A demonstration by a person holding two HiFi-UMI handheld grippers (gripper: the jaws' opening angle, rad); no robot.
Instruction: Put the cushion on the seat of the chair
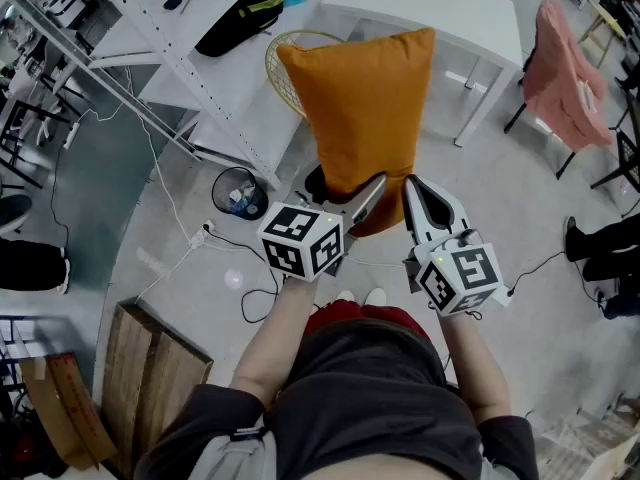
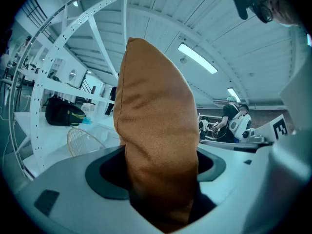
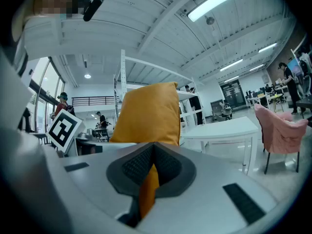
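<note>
An orange cushion (image 1: 365,118) stands upright in the air, in front of a yellow wire chair (image 1: 283,63) that it mostly hides. My left gripper (image 1: 368,196) clamps the cushion's lower left corner; in the left gripper view the thick cushion (image 2: 156,145) fills the wide gap between the jaws of the left gripper (image 2: 161,172). My right gripper (image 1: 412,196) is shut on the lower right edge. In the right gripper view a thin fold of the cushion (image 3: 148,113) is pinched in the right gripper (image 3: 151,174). The chair's wire back (image 2: 83,140) shows low at the left.
A white table (image 1: 430,8) stands behind the cushion, and a chair draped in pink cloth (image 1: 565,78) is at the right. A white shelving frame (image 1: 170,58) with a black bag (image 1: 240,18) runs along the left. A bin (image 1: 240,193), floor cables and wooden boards (image 1: 150,378) lie nearby.
</note>
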